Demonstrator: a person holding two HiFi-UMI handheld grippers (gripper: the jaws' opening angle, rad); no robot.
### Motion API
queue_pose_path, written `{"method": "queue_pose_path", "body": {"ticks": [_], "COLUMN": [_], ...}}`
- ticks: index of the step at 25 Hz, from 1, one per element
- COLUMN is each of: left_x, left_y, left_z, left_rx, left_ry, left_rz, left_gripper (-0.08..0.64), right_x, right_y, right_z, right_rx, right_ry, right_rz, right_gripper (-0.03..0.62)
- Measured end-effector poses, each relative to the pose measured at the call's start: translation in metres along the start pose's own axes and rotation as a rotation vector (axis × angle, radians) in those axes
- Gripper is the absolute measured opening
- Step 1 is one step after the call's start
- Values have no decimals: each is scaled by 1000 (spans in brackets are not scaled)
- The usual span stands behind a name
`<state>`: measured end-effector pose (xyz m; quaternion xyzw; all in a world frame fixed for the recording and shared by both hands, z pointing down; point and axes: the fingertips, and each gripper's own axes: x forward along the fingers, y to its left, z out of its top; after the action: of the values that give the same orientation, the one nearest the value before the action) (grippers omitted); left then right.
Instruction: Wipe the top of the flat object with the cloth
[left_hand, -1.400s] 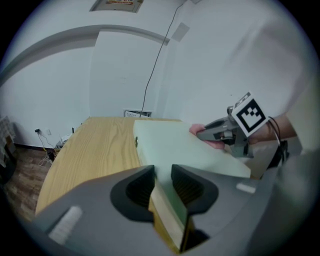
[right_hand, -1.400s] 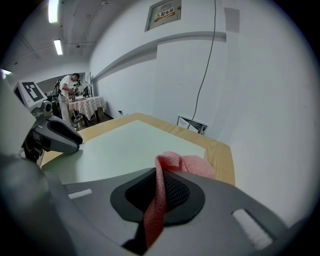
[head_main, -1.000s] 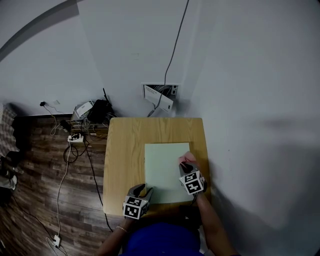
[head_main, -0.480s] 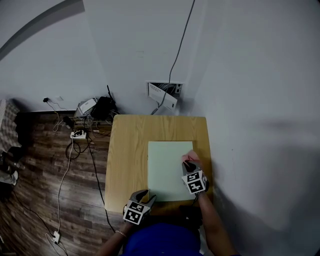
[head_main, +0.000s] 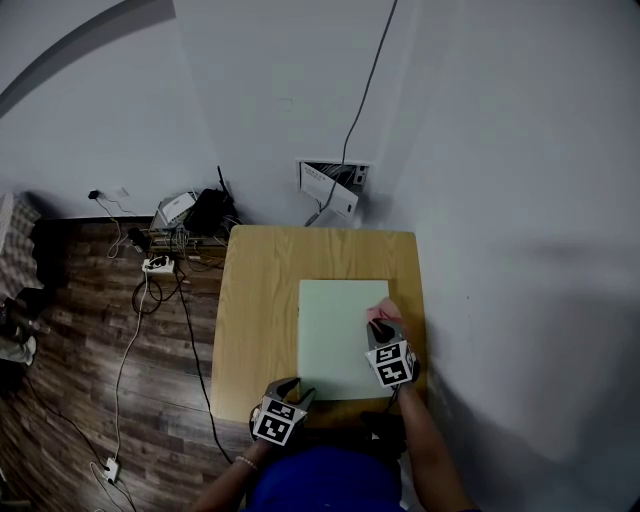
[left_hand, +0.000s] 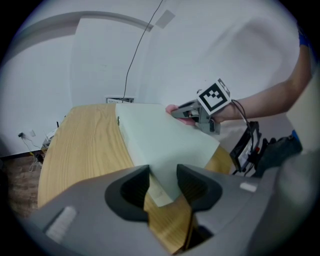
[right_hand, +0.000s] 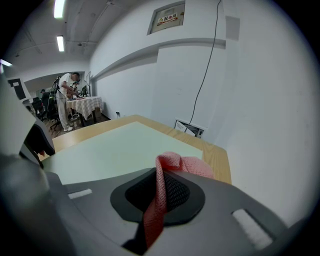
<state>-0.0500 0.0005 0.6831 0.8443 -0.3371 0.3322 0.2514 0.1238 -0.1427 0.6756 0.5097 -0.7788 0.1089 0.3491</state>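
Note:
A pale green flat board (head_main: 338, 335) lies on the wooden table (head_main: 255, 300). My right gripper (head_main: 378, 333) rests over the board's right edge, shut on a pink cloth (head_main: 381, 311) that bunches up in front of its jaws (right_hand: 176, 166). From the left gripper view the right gripper (left_hand: 186, 112) and the cloth (left_hand: 173, 108) sit at the board's far side. My left gripper (head_main: 290, 388) is at the table's near edge. Its jaws stand apart around the board's near left corner (left_hand: 161, 176), with gaps showing beside the board.
Left of the table, a power strip (head_main: 152, 266) and cables lie on the wooden floor. A wall box (head_main: 334, 192) with a cable running up is behind the table. A black stand (left_hand: 248, 146) is beside the table's right end. A person (right_hand: 64, 100) stands far off by other tables.
My left gripper has drawn back toward the table's near edge and its jaws have spread off the board's corner. The right gripper with the cloth has stayed at the right edge.

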Motion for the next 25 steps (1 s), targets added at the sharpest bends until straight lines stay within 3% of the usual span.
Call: {"method": "queue_pose_path", "body": {"ticks": [7, 15, 25], "left_x": [0, 0, -1], "left_y": [1, 1, 0], "left_z": [-1, -2, 1], "left_rx": [-18, -19, -18], "left_ry": [17, 16, 23], "left_rz": [7, 4, 3], "left_gripper": [173, 175, 176], "right_x": [-25, -68, -59], "right_y": [6, 49, 152], "right_z": [24, 69, 71], "right_rx": [79, 17, -206], "right_ry": [-116, -271, -186], "right_rz": [9, 132, 397], "right_gripper": [21, 21, 23]}}
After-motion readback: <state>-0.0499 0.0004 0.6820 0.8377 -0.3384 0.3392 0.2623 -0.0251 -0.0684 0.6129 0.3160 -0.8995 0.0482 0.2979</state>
